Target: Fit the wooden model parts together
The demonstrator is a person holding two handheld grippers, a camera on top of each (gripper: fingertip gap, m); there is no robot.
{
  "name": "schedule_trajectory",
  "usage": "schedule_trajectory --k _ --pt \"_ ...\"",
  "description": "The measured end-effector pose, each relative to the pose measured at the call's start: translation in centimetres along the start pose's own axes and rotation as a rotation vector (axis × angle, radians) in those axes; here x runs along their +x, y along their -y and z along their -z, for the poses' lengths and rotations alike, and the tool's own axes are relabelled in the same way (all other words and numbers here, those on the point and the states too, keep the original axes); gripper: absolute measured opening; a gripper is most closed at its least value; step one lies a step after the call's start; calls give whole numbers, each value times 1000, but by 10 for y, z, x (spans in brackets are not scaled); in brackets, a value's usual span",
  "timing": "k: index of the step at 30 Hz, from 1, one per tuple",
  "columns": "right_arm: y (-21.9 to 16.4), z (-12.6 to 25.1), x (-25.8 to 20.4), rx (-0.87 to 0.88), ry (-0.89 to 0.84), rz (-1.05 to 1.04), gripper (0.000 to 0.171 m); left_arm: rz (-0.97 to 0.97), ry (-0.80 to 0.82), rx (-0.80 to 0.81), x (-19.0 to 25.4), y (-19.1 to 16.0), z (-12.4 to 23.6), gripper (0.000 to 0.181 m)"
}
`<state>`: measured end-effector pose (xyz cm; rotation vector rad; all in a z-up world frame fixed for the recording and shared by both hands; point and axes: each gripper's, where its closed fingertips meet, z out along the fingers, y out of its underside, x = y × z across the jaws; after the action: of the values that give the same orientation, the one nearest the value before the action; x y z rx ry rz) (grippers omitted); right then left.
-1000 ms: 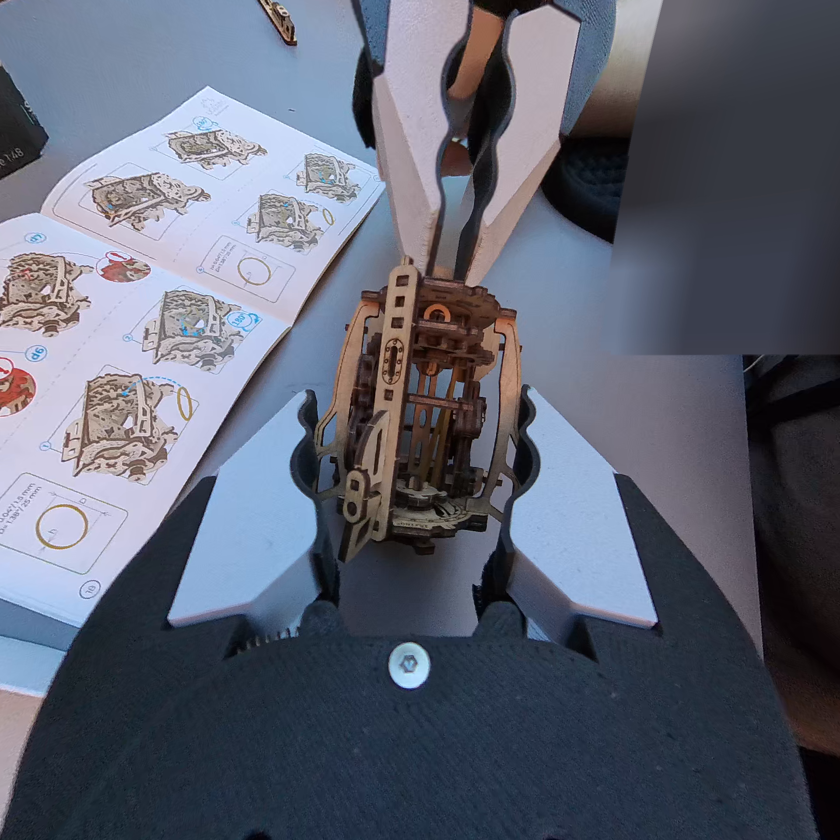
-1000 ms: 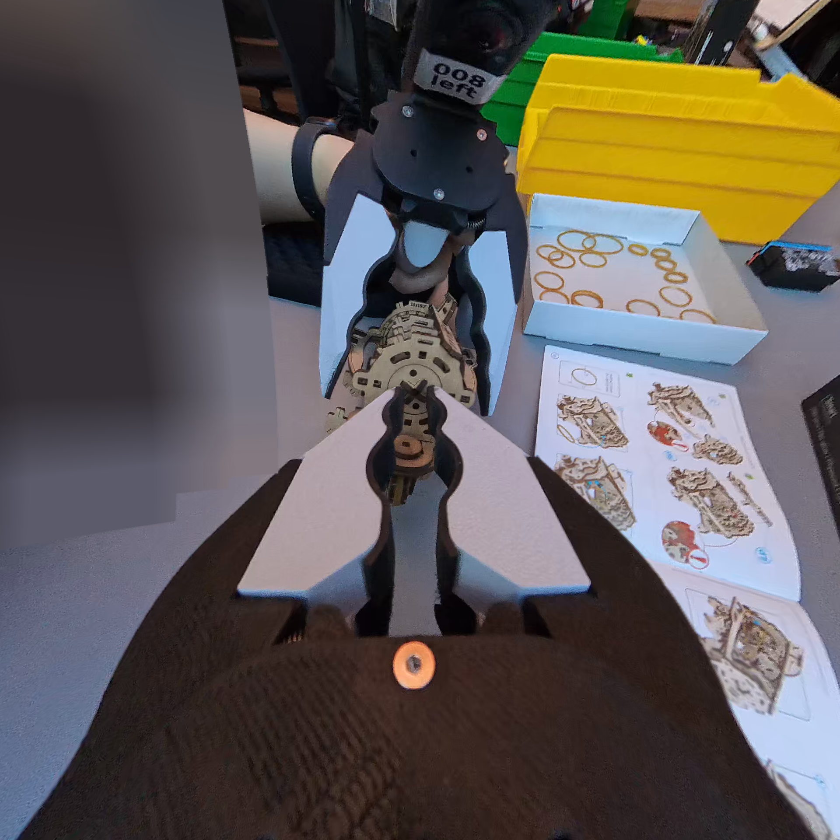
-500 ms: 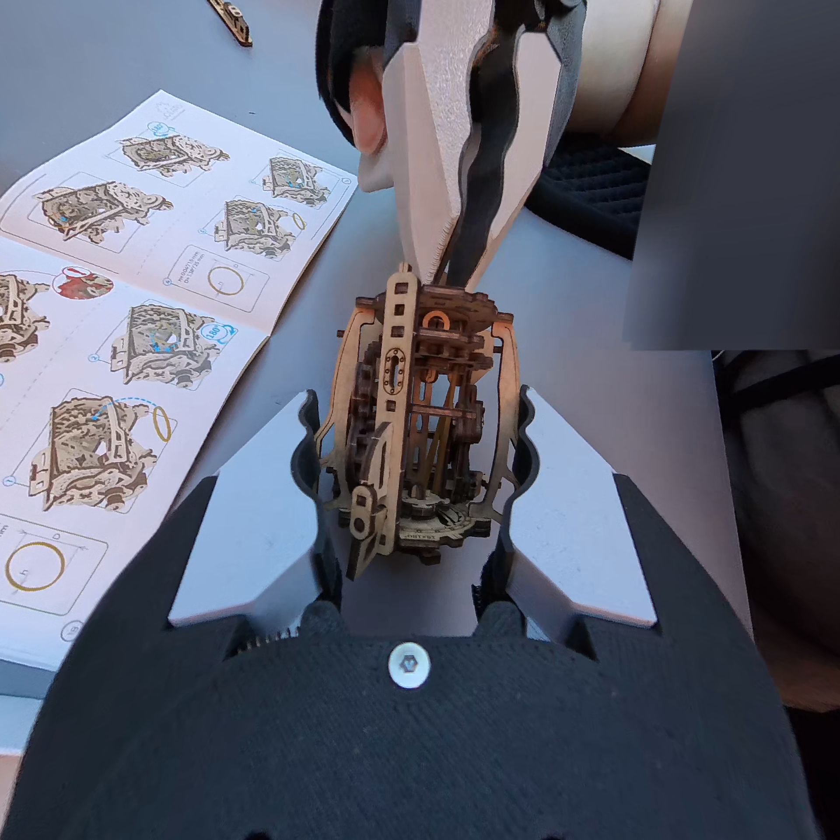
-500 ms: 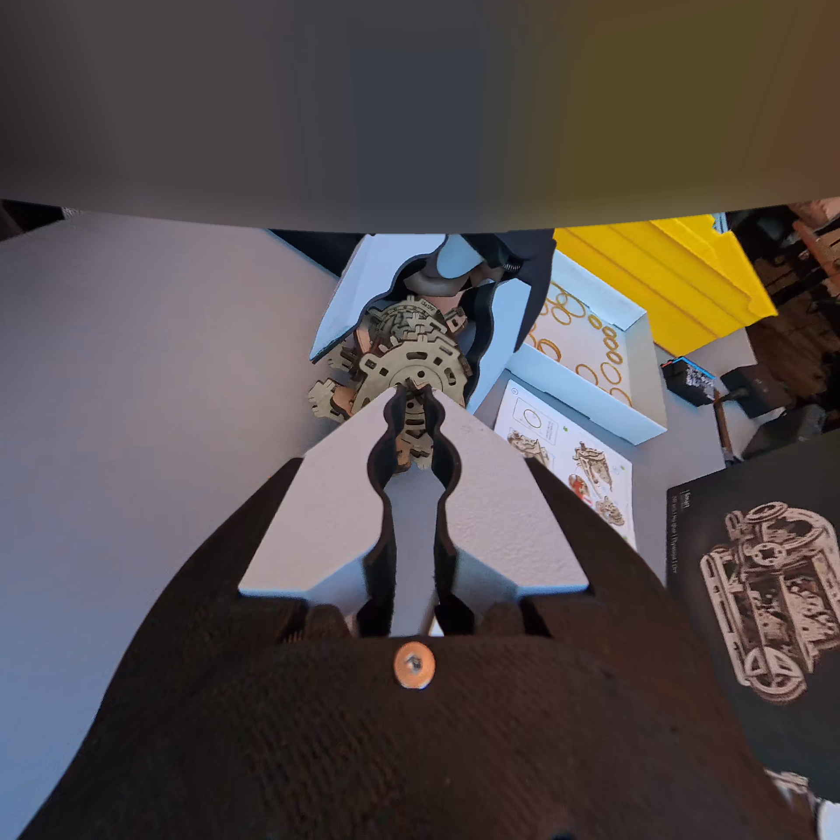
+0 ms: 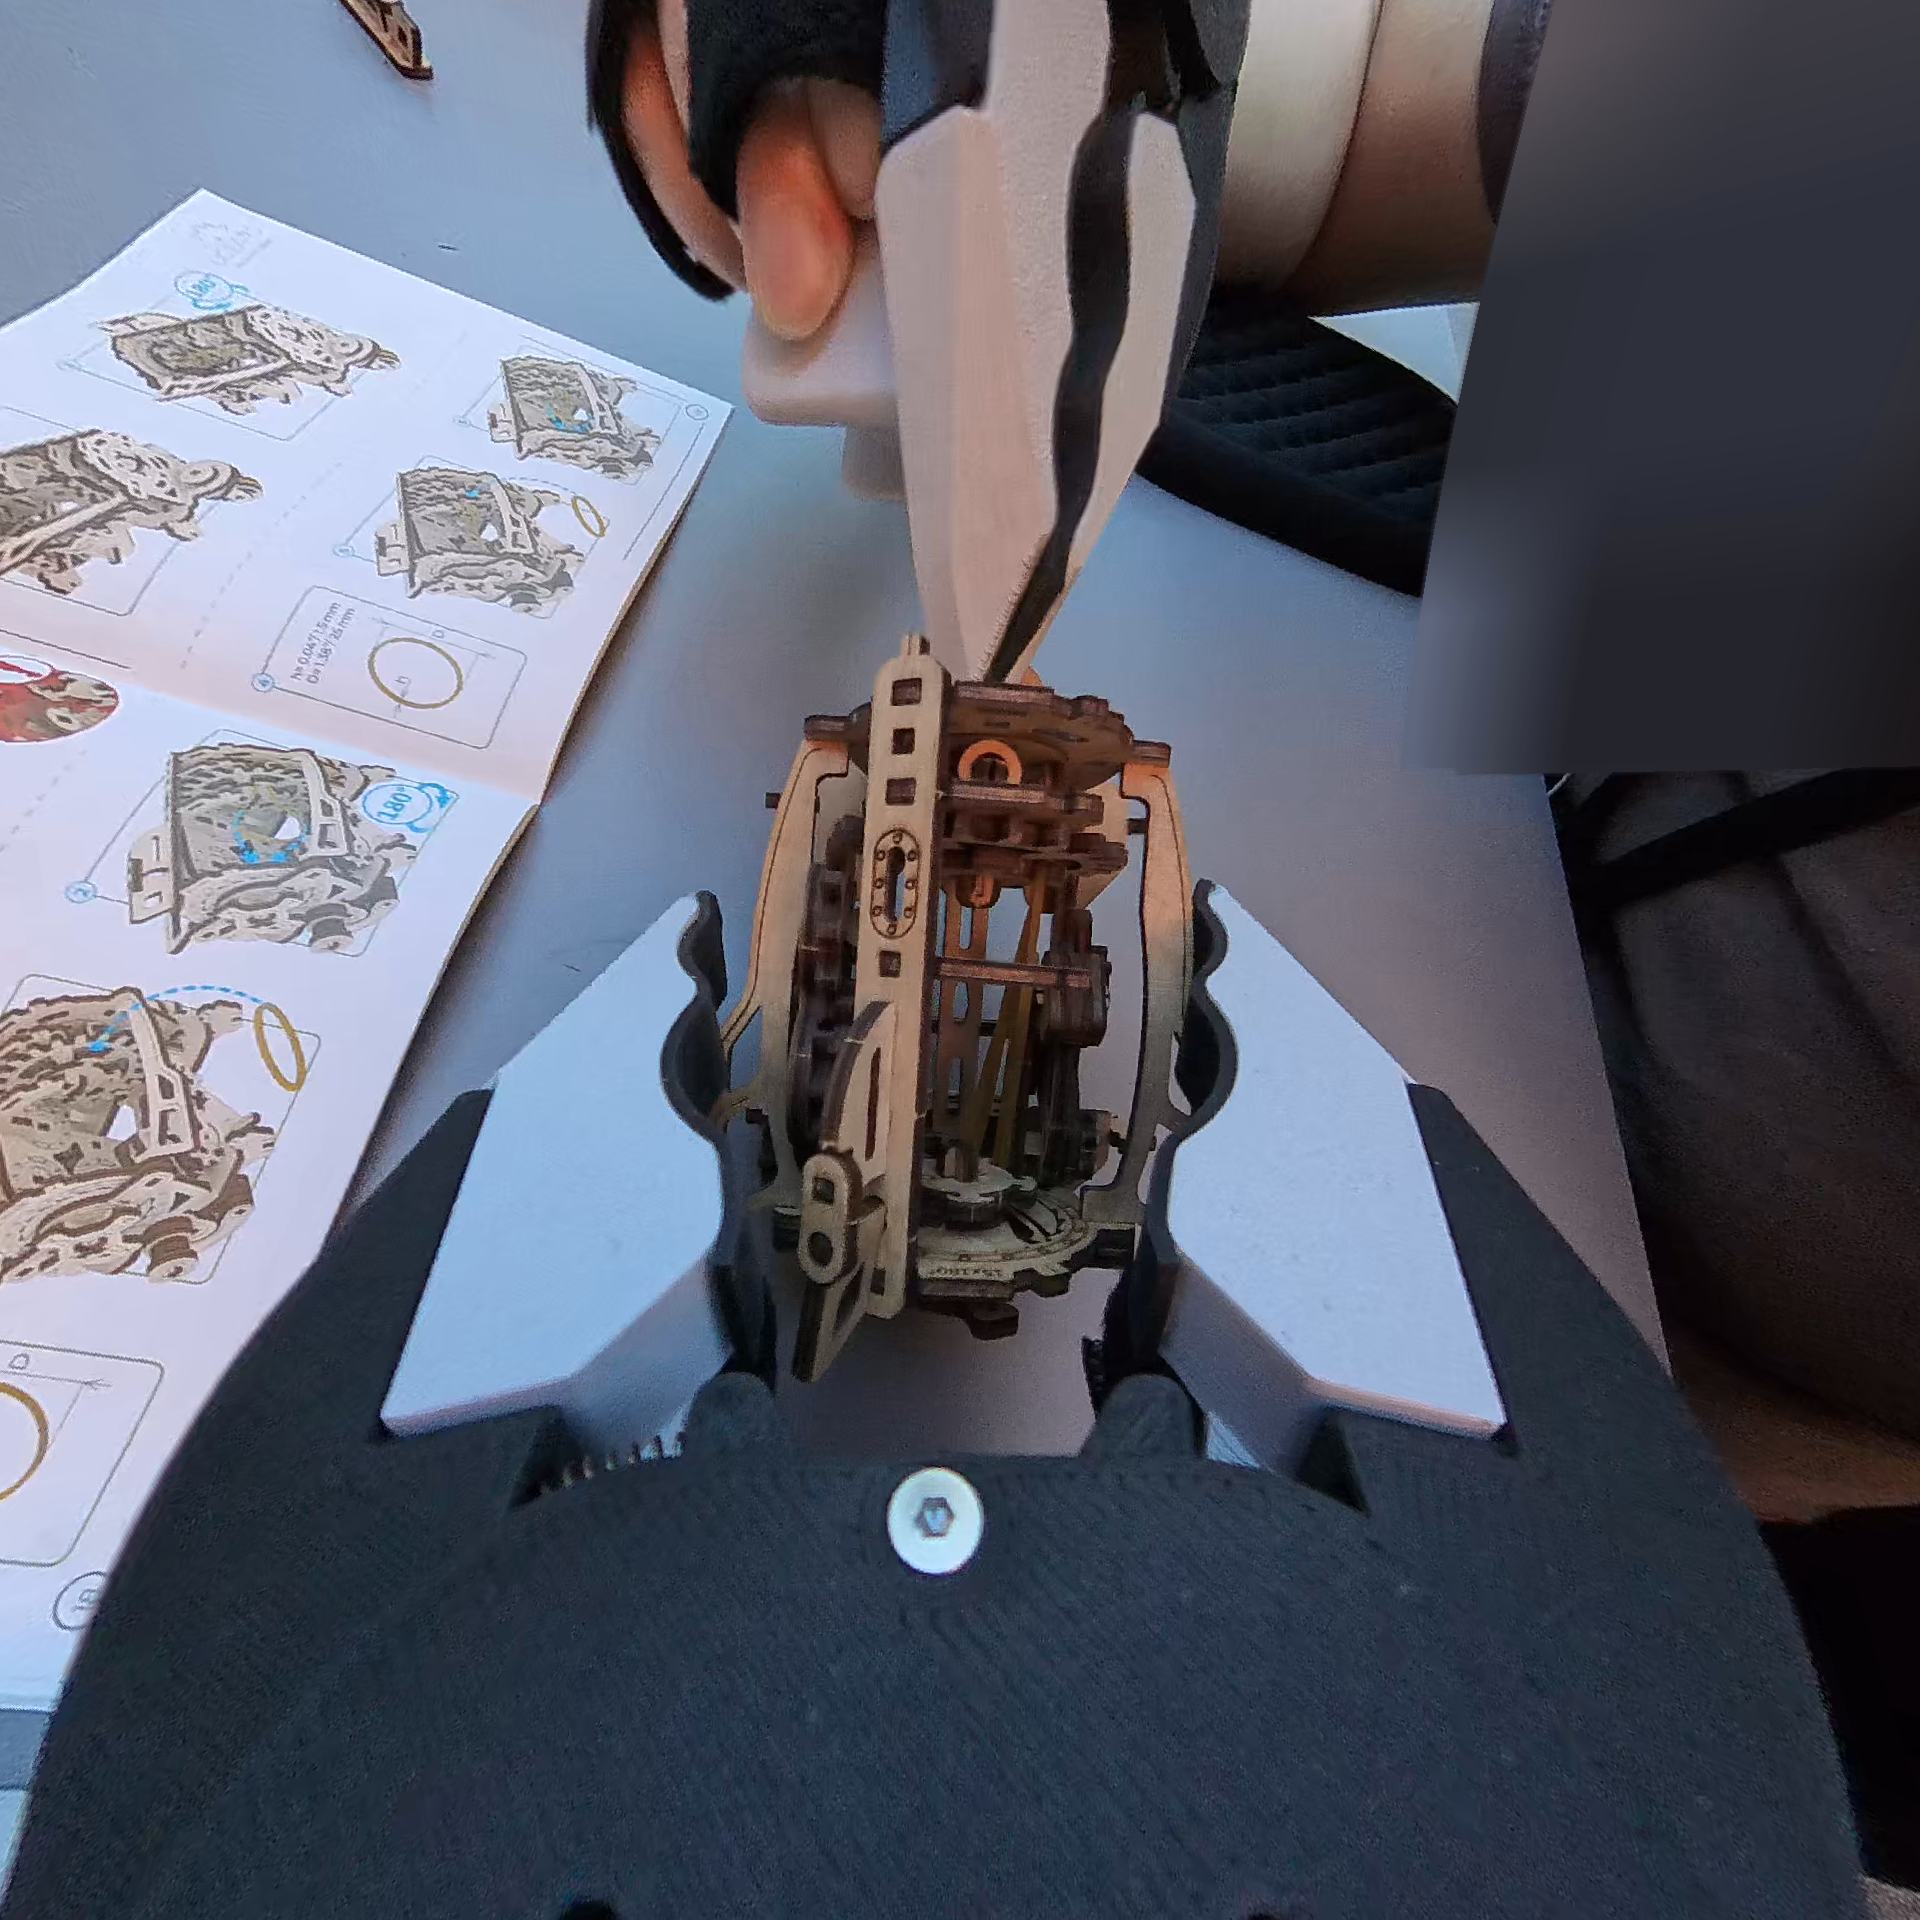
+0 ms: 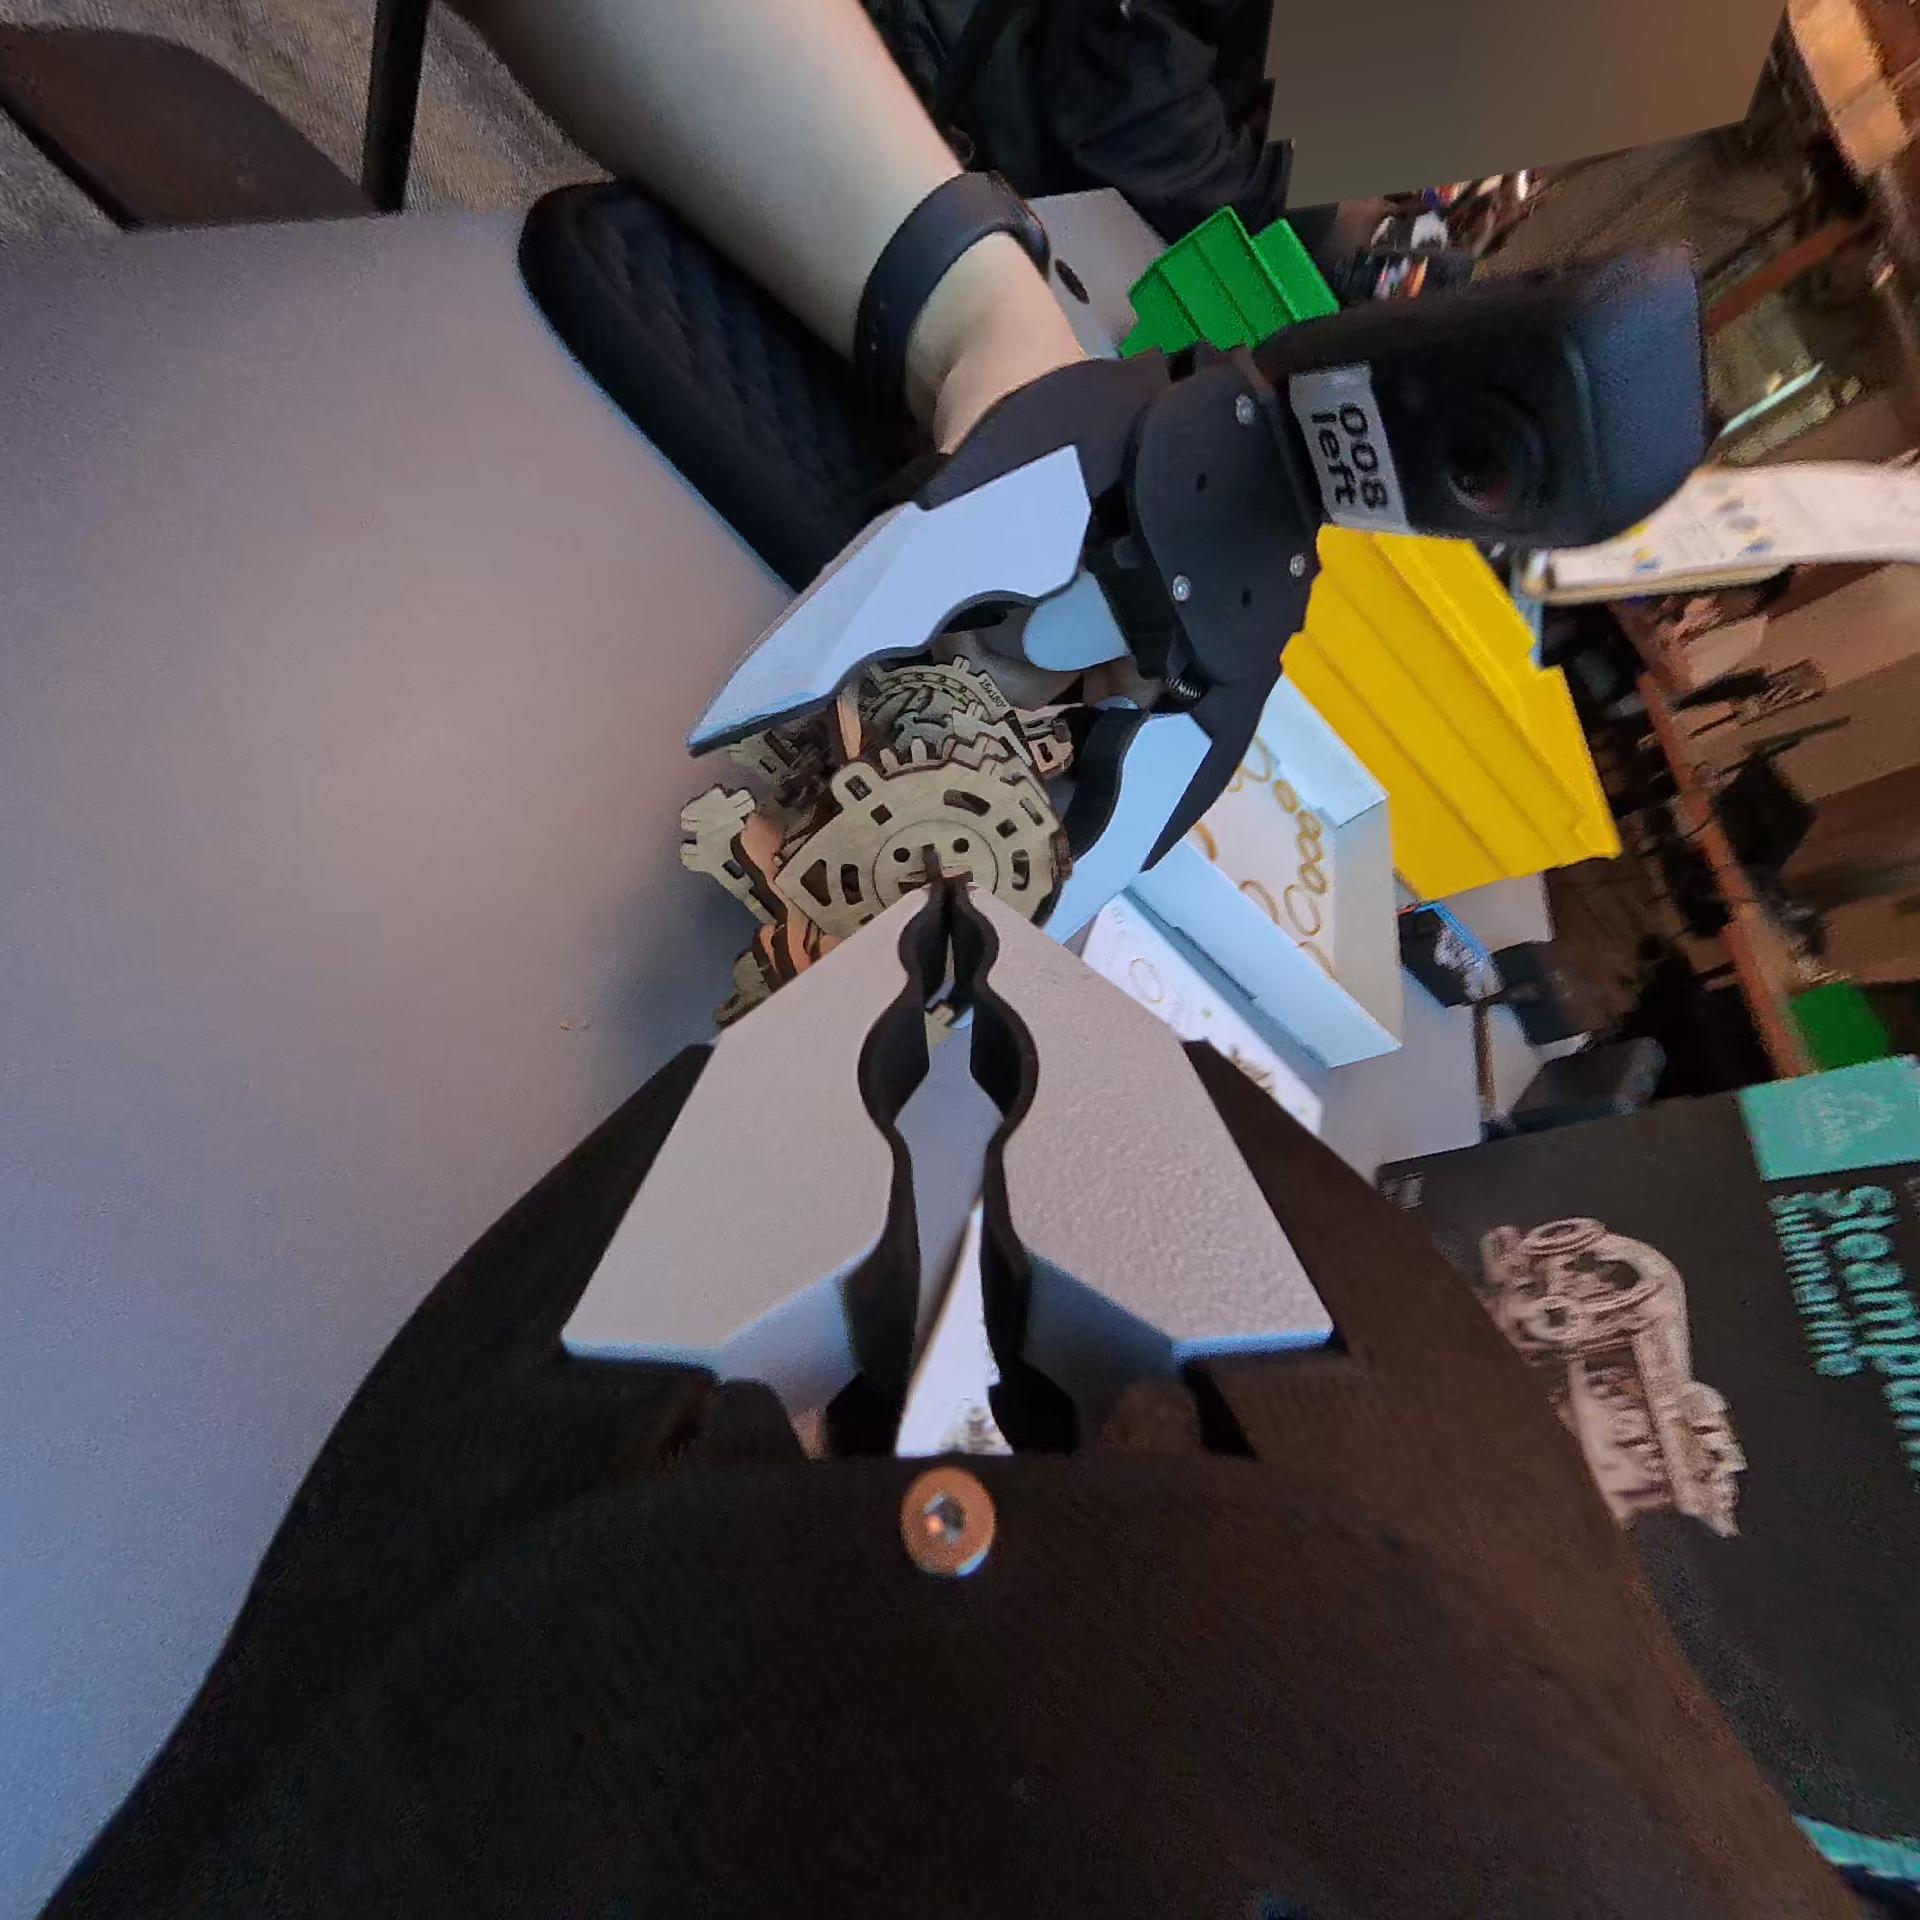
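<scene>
The wooden model (image 5: 956, 997), a small cage of laser-cut gears and frames, is clamped between the fingers of my left gripper (image 5: 956, 935), which holds it above the grey table (image 5: 1299, 727). My right gripper (image 5: 987, 665) comes in from the far side, shut, with its tips on the model's far end. In the right wrist view the right gripper (image 6: 943, 896) has its tips pinched at the centre of the model's round end plate (image 6: 914, 842). The left gripper (image 6: 883, 821) grips the model from behind it. What lies between the right tips is too small to make out.
An open instruction booklet (image 5: 312, 623) lies left of the model. A white box of rubber rings (image 6: 1299, 862), yellow bins (image 6: 1455, 727), a green bin (image 6: 1226, 281) and a black kit box (image 6: 1662, 1351) are beyond. A small loose wooden piece (image 5: 390, 42) lies far left. My left and right fingertips are right by each other.
My right gripper has rolled about its own axis with its tips staying on the model's end, so its view has turned sideways. My left gripper keeps its hold on the model.
</scene>
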<state>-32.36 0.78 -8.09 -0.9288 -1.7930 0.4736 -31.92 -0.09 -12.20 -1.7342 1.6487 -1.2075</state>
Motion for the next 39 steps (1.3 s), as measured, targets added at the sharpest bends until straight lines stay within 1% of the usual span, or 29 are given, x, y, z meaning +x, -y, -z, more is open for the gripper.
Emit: schedule_trajectory --k 2,5,7,8,10,11,13,14,15,16,17,18,20,23,25,27,29,33,35,39 --pt "1 3 1 20 49 -164 0 -5 5 15 0 2 0 87" --pt "-13 11 22 -13 12 -475 14 -1 17 25 -2 4 1 85" --pt "-22 18 31 -20 11 -746 23 6 17 27 -1 4 0 85" --pt "-22 20 30 -11 39 -886 27 4 22 26 -1 4 -1 85" --pt "-22 24 22 8 114 -1156 28 -3 38 19 -1 5 -1 85" --pt "-20 25 16 23 166 -1265 28 -8 46 16 -1 5 -2 85" --pt "-16 27 6 70 244 -1413 29 -20 60 12 0 5 -3 85" --pt "-19 26 1 60 264 -1456 33 -24 65 12 0 5 -3 85" --pt "-23 25 -5 36 267 -1464 42 -27 68 13 0 5 -3 85" --pt "-29 23 -11 3 268 -1456 46 -25 69 16 0 5 -2 85" --pt "-32 22 -16 -18 281 -1455 44 -22 69 21 0 5 -2 85" --pt "-31 21 -19 -19 301 -1461 37 -20 69 25 -1 5 -1 85" --pt "-20 20 -20 42 370 -1531 18 -16 79 29 -1 5 -1 85" --pt "-14 20 -9 135 408 -1696 18 -27 126 27 -1 5 -2 85" --pt "-17 18 -11 127 433 -1772 22 -29 165 30 -2 5 -2 85" --pt "-24 15 -13 88 416 -1829 25 -37 190 32 -2 5 -2 86" --pt "-28 13 -15 57 425 -1859 24 -35 209 28 -2 6 -3 86" --pt "-23 11 -16 77 459 -1885 20 -44 229 23 -2 6 -5 86" --pt "-25 8 -21 54 452 -1842 17 -45 233 13 -3 5 -6 87" --pt "-27 7 -13 126 400 -1749 9 -38 236 6 -5 2 -7 88"
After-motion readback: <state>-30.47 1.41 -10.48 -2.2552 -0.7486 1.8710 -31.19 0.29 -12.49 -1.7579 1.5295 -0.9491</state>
